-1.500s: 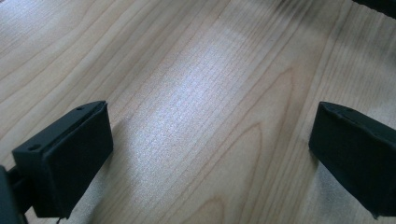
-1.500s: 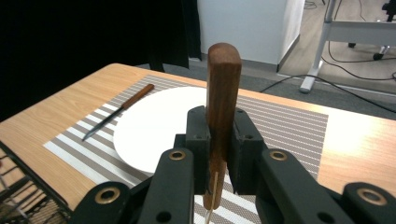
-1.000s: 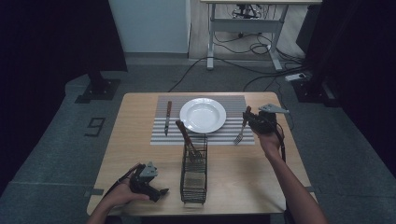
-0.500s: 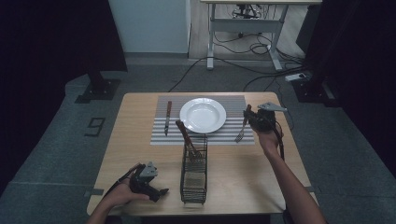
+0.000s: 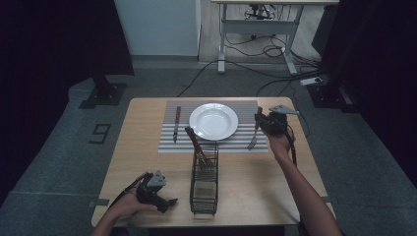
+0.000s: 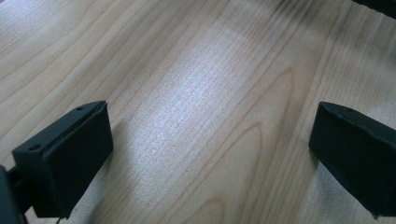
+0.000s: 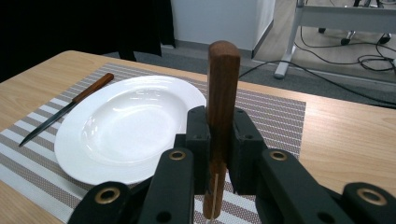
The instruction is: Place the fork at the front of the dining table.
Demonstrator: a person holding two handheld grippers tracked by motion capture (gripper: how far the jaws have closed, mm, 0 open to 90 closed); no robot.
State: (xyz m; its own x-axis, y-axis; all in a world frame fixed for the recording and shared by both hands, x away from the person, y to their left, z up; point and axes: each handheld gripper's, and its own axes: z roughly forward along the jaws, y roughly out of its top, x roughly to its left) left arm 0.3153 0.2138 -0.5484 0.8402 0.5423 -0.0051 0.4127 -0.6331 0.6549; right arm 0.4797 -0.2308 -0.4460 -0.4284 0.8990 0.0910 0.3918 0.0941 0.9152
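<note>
One plate (image 5: 213,121), knife (image 5: 176,123), fork (image 5: 254,135)

A single mark (image 5: 101,133) reading like the digit 9 lies on the grey floor at middle left of the high view, beside the worktop (image 5: 147,147)

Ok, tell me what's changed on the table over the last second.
Almost nothing. The right gripper stays shut on the fork at the right edge of the placemat, with no clear shift. The left gripper still rests open near the table's front edge. Plate, knife and wire basket are unmoved.
</note>
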